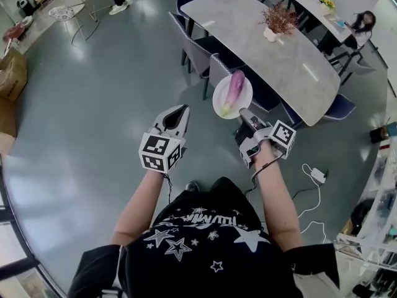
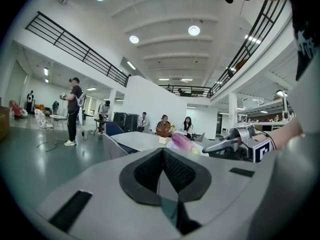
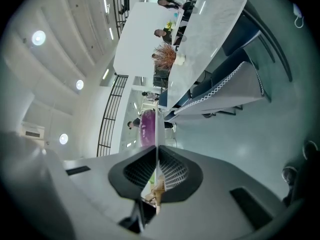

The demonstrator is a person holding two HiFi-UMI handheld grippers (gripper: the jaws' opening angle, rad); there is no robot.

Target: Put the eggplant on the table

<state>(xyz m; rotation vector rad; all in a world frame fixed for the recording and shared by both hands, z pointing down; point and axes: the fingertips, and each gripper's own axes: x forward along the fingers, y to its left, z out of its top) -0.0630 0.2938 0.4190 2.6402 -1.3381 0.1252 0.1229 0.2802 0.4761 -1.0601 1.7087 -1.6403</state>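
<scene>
Right hand-held gripper (image 1: pixel 244 113) pinches plate (image 1: pixel 219 102) rim; eggplant (image 1: pixel 234 87) lies on it, seemingly just beyond.

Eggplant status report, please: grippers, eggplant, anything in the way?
Left gripper shut, empty. Right gripper shut on plate rim. Eggplant lies on plate, not yet on table. Chairs line table's near side.
</scene>
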